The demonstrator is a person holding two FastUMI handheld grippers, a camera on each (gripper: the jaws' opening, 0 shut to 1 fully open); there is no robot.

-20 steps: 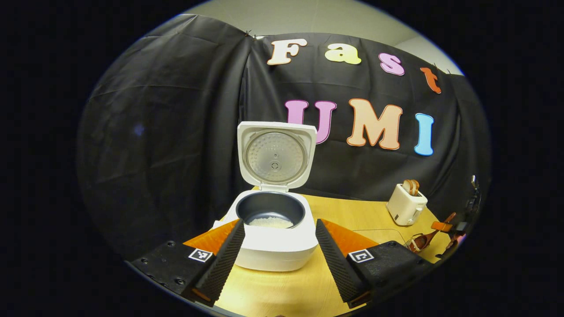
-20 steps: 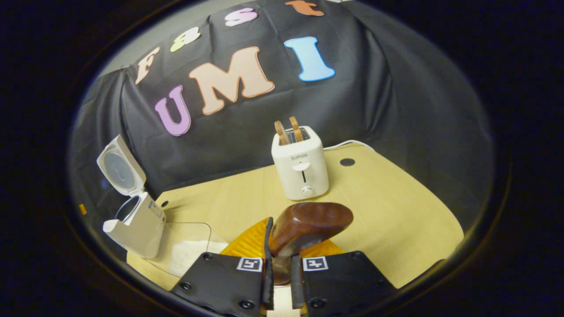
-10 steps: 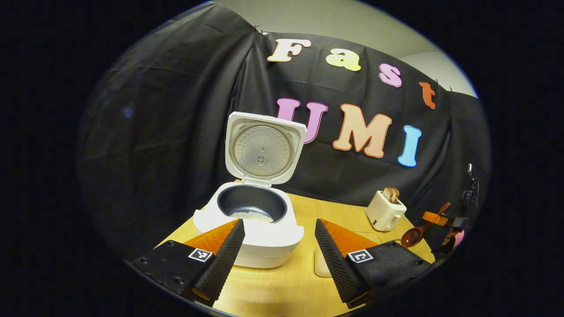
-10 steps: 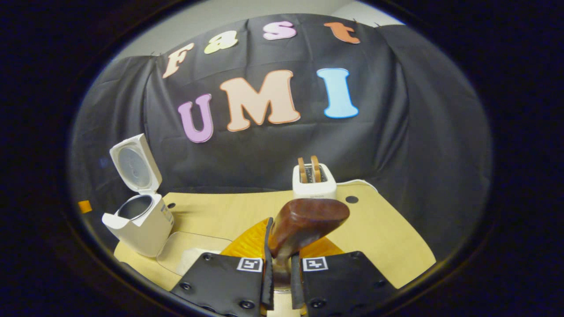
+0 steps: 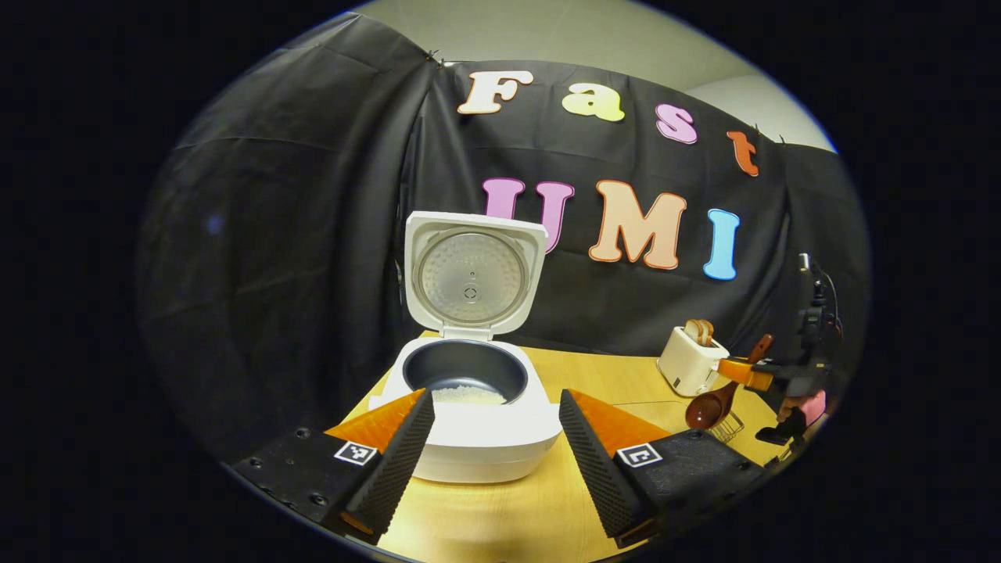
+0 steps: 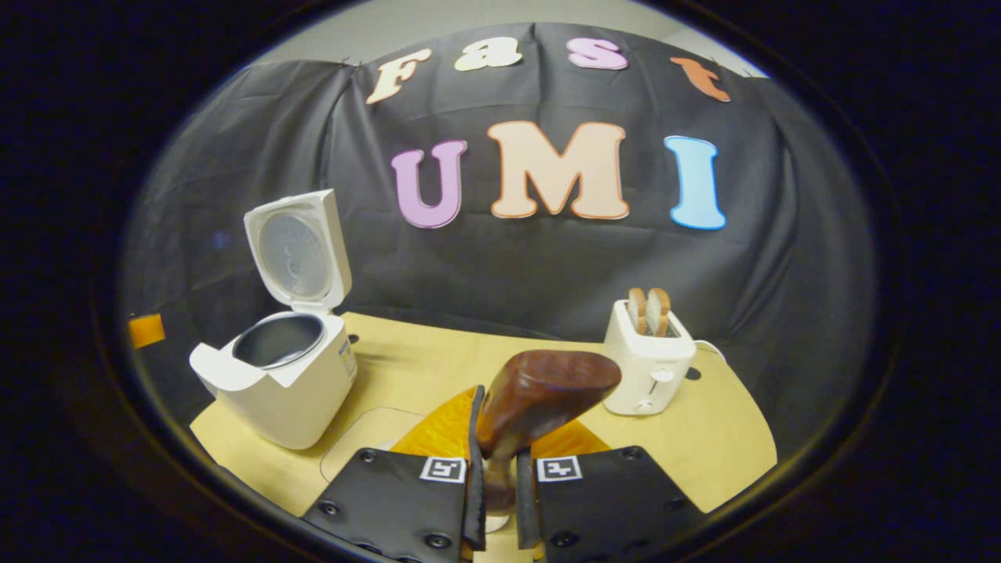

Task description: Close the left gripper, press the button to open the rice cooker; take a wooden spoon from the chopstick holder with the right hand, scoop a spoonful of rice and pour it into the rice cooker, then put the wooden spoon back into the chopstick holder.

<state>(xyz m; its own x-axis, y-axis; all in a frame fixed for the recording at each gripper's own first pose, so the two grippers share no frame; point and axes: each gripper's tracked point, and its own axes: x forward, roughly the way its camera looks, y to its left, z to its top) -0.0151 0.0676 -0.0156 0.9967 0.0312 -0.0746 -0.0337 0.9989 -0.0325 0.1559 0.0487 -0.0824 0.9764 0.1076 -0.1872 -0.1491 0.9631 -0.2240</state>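
Wooden spoon (image 6: pixel 539 395) between right jaws

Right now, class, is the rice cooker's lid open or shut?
Open. The lid stands upright behind the rice cooker, showing its inner plate, and the dark pot below is uncovered with some rice in it.

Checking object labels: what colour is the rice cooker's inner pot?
Dark grey inside the white rice cooker; the inner pot shows best in the left gripper view.

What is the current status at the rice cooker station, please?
Left gripper open, facing open rice cooker, rice inside. Right gripper shut on wooden spoon, held above table. Nothing blocking.
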